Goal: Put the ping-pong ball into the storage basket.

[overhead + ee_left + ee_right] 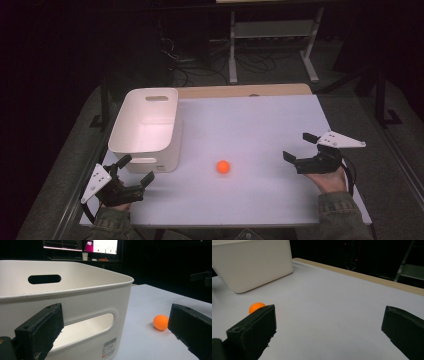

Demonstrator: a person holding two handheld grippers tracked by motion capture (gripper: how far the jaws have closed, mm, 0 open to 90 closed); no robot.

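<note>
Orange ball (223,166): 1, lying alone on the white table (260,130), right of the 1 white bin (150,125) and between the 2 grippers. The left gripper (136,172) sits just beside the bin's near wall with its jaws spread, nothing between them. The right gripper (299,146) rests near the table's right edge, jaws likewise wide apart and empty. The bin carries 1 small printed label (109,347), its writing too small to read.
</note>
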